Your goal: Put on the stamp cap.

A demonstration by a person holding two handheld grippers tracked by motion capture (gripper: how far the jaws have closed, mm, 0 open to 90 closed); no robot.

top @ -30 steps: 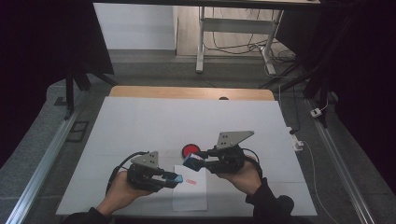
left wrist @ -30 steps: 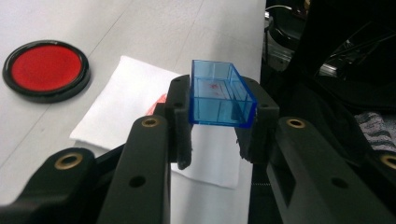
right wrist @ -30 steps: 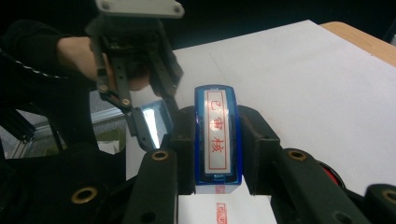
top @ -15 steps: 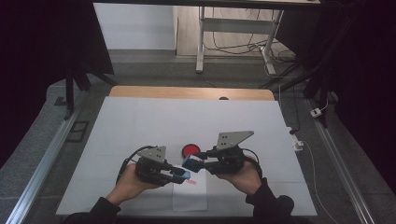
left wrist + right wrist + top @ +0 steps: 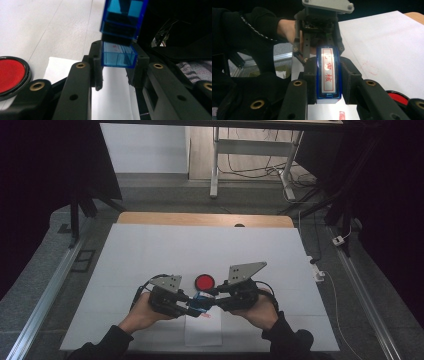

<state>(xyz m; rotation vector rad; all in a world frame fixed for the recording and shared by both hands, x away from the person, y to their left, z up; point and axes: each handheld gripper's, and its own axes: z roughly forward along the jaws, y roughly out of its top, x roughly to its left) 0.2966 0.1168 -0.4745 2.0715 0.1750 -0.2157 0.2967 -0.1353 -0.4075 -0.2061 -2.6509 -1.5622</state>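
My two sets of fingers meet nose to nose just above the paper slip (image 5: 202,330), each clamped tight on one end of the blue stamp (image 5: 201,302). My left gripper (image 5: 117,65) pinches the clear blue cap end; my right gripper (image 5: 328,79) holds the body, lettered face up. The stamp's long axis runs straight between them, so I judge pulling apart follows that line. Beyond the slip sits the red ink pad (image 5: 204,282) on the counter (image 5: 150,250).

A red ink pad (image 5: 204,282) lies beside a paper sheet (image 5: 202,334).
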